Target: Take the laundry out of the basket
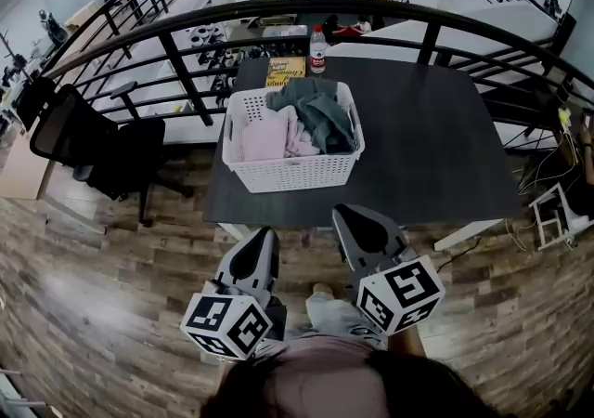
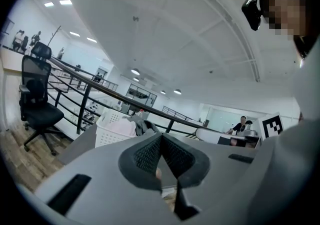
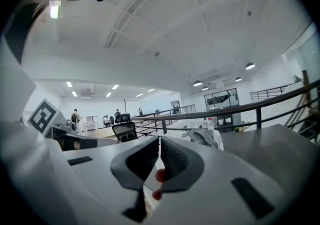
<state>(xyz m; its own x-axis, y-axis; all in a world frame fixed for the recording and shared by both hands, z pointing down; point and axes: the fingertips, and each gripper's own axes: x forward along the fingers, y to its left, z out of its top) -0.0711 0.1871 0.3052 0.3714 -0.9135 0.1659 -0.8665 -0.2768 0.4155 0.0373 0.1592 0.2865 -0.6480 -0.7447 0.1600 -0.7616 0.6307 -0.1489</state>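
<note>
A white perforated basket [image 1: 292, 170] stands on the dark table [image 1: 427, 147], a little back from its near edge. It is piled with laundry: pink cloth [image 1: 269, 137] on the left and a grey-green garment [image 1: 320, 110] on top at the right. My left gripper [image 1: 264, 236] and right gripper [image 1: 345, 214] hover side by side over the floor just short of the table's near edge, pointing at the basket, both shut and empty. The left gripper view shows shut jaws [image 2: 161, 136] with the basket [image 2: 112, 129] ahead to the left. In the right gripper view the laundry [image 3: 202, 136] lies beyond the shut jaws [image 3: 160, 139].
A black office chair [image 1: 93, 142] stands left of the table. A curved black railing [image 1: 278, 9] runs behind it. A bottle [image 1: 317, 49] and a yellow package [image 1: 286, 71] sit at the table's far edge. A white rack [image 1: 557, 216] is on the floor at right.
</note>
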